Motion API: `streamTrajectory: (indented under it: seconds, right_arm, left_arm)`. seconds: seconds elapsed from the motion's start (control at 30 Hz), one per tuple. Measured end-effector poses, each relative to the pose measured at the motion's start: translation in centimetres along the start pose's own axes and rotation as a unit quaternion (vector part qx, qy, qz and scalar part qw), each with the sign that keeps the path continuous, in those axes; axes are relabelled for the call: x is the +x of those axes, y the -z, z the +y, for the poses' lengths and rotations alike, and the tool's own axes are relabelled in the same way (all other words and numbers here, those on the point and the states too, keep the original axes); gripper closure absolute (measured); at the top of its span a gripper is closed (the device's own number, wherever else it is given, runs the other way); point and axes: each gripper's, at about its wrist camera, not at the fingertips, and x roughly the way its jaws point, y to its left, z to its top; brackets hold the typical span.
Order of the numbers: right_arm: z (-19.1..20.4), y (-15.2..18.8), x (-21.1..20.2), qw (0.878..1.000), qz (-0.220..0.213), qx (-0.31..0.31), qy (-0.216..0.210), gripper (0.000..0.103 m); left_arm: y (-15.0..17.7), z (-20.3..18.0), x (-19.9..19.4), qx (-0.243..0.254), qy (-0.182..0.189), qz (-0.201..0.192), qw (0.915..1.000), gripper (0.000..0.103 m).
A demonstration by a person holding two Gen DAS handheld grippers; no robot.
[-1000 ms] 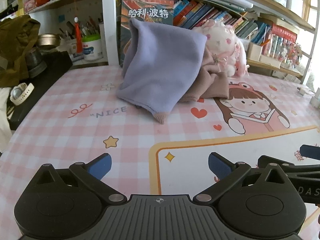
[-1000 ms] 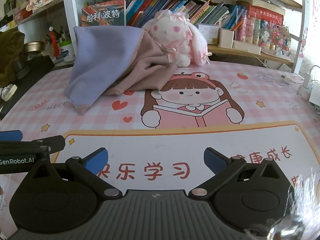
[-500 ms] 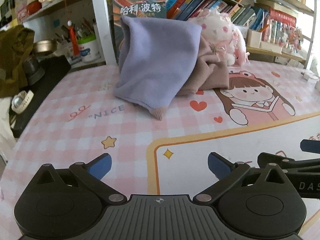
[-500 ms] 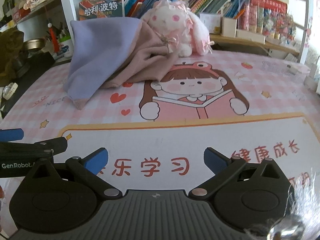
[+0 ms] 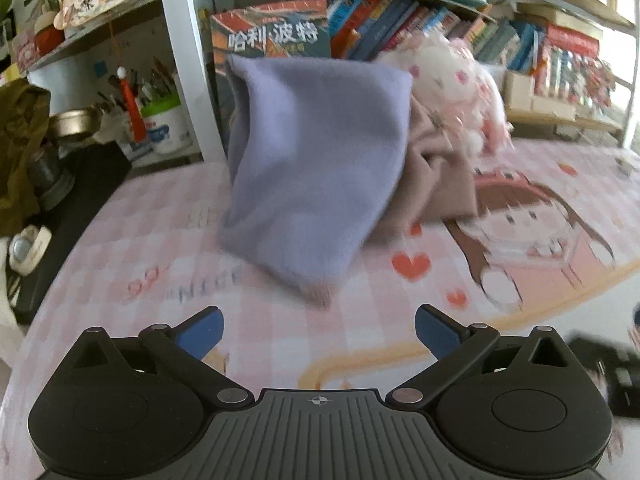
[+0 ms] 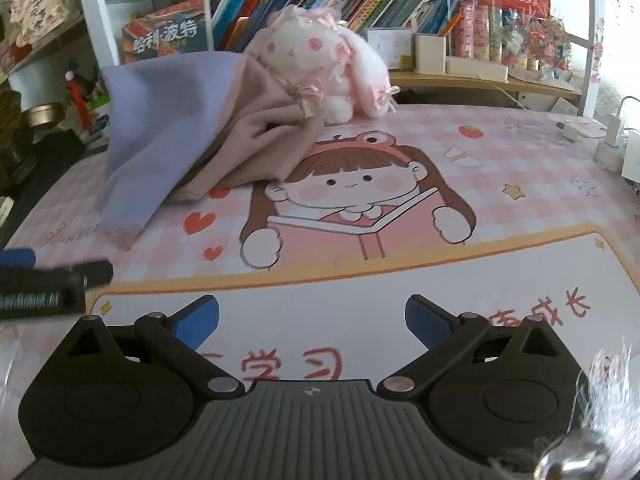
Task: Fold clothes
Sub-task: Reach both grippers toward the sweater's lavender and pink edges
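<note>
My left tongs (image 5: 319, 330): jaws spread wide, blue flat-faced pads (image 5: 200, 331) on black linkage arms, nothing between them. They hang low over the mat, pointed at the cloth.

My right tongs (image 6: 312, 320): same build, jaws just as wide, empty. They sit over the white panel of the mat with red printed characters. The left tongs show at the left edge of this view as a blurred black bar with a blue tip.

Garment (image 5: 316, 184): soft, fleecy fabric, matte, lilac on the outer face and dusty pink (image 6: 264, 148) on the other. It stands heaped in a rough cone at the far side of the mat, propped against the books and the plush toy behind it. A narrow pink cuff-like end (image 5: 320, 292) points toward my left tongs, just ahead of the gap between the pads. The pink part falls in loose creases to the right.

Mat (image 6: 520, 168): smooth, flat, pink-and-white check, printed with a cartoon girl reading, red hearts, stars.

Plush toy (image 6: 316, 60): white and pink, fluffy, with bows, touching the pink folds.

Shelf (image 6: 480, 76): books packed upright and leaning, small boxes.

Left of the mat: a white tub of brushes (image 5: 164, 124), a round metal tin (image 5: 74, 126). Left view is motion-blurred.
</note>
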Motion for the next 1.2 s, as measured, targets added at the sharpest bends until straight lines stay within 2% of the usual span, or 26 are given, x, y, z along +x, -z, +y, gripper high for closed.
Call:
streamTrajectory:
  seconds: [0.37,0.5,0.6,0.67,0.7,0.77,0.8,0.83,0.87,1.0,1.2]
  right_arm:
    - [-0.8,0.5,-0.3,0.999,0.011,0.036,0.002,0.002]
    - [-1.4,1.3,-1.1,0.999,0.015,0.046,-0.001,0.002]
    - [-1.9,2.0,-1.7,0.999,0.02,0.051,0.001,0.002]
    - [-2.1,2.5,-2.0,0.998,0.023,0.054,0.004,0.002]
    - [-2.3,2.7,-2.1,0.998,0.024,0.055,0.006,0.002]
    - [-2.4,3.0,-2.3,0.998,0.026,0.059,0.008,0.002]
    - [-2.5,3.1,-2.5,0.998,0.028,0.06,0.008,0.002]
    - [-2.6,3.2,-2.6,0.998,0.029,0.061,0.007,0.002]
    - [-2.8,3.0,-2.8,0.998,0.027,0.061,0.006,0.002]
    - [-4.0,1.6,-3.5,0.998,0.012,0.058,-0.001,0.002]
    - [-5.8,-0.4,-4.5,0.998,-0.01,0.054,-0.012,0.002]
  left_arm:
    - [-6.0,-0.9,5.7,-0.008,-0.026,-0.049,0.9985,0.001]
    - [-7.7,-2.4,7.5,0.011,-0.034,-0.06,0.9976,0.001]
    - [-8.2,-3.8,8.4,0.042,-0.041,-0.065,0.9961,0.005]
    - [-8.2,-5.2,9.3,0.078,-0.049,-0.063,0.9938,0.011]
    - [-8.1,-5.7,9.7,0.096,-0.054,-0.062,0.9919,0.022]
    - [-8.1,-6.1,10.6,0.125,-0.047,-0.048,0.9898,0.059]
    - [-8.0,-6.1,10.9,0.137,-0.04,-0.04,0.989,0.066]
    - [-8.1,-6.0,10.1,0.136,-0.034,-0.044,0.9891,0.085]
    - [-8.1,-5.8,9.2,0.136,-0.028,-0.048,0.9891,0.093]
    - [-8.3,-5.1,5.7,0.135,-0.004,-0.065,0.9886,0.096]
    - [-5.7,-7.7,-2.8,0.101,0.088,-0.077,0.988,0.096]
